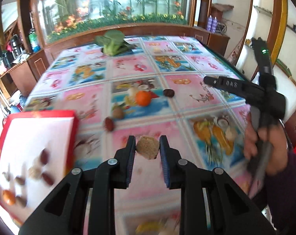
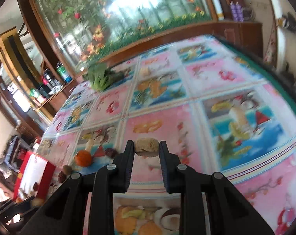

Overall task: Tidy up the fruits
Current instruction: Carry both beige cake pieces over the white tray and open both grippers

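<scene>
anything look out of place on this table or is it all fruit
One thing stands out: a leafy green vegetable lies alone at the far edge of the table, away from the orange, the dates and the nuts near the red tray. Nothing looks spilled or damaged.

On the worktop [image 1: 132,74], a box [image 1: 38,148] of fruits sits left; an orange [image 1: 143,98] lies mid-worktop, greens [image 1: 112,44] behind.

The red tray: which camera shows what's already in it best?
Left wrist view. The red tray sits close at lower left, its white floor showing red dates, walnuts and an orange fruit, though blurred. The right wrist view shows it small, far left, contents mostly hidden.
</scene>
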